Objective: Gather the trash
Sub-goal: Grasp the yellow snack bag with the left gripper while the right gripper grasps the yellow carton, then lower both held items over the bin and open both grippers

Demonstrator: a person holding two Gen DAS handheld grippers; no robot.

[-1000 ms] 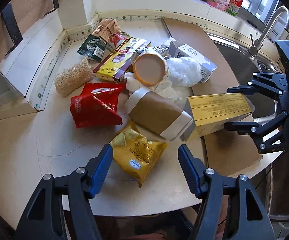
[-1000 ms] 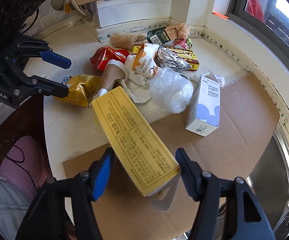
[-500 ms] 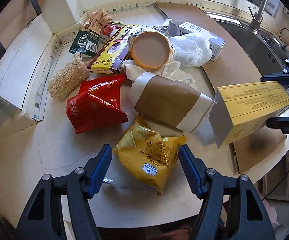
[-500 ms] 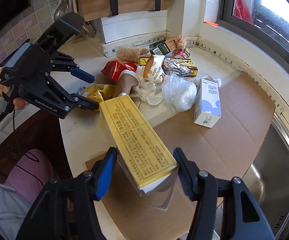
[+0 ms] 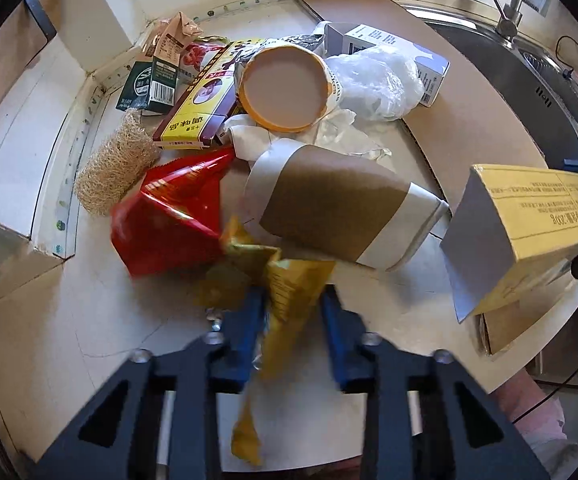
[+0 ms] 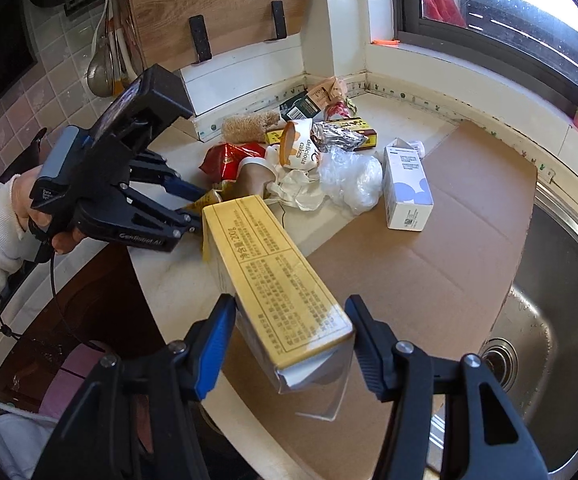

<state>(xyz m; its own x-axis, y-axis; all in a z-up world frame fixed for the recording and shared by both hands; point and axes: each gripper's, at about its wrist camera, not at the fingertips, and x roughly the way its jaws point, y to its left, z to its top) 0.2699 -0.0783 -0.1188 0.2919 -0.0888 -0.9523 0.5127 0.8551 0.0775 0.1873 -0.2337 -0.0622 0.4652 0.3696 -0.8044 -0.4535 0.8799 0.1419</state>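
A crumpled yellow snack bag [image 5: 289, 280] stands pinched between the blue pads of my left gripper [image 5: 292, 296], whose jaws are closing on it at the counter's front. In the right wrist view the left gripper [image 6: 199, 208] reaches into the near edge of the trash pile. My right gripper [image 6: 291, 308] is shut on a long yellow box [image 6: 265, 268] and holds it tilted above the cardboard sheet [image 6: 429, 240]. That yellow box [image 5: 529, 220] also shows at the right of the left wrist view.
The pile holds a brown-sleeved paper cup [image 5: 337, 208], a red snack bag [image 5: 169, 220], a loofah [image 5: 109, 172], an orange-rimmed tub [image 5: 285, 88], clear plastic [image 5: 373, 80], a white carton [image 6: 407, 184] and small boxes. A steel sink [image 6: 549, 300] lies right. The counter edge curves close below.
My left gripper came down over the yellow snack bag and closed, crumpling it upright between the pads. The right gripper carried the yellow box a little away from the pile.
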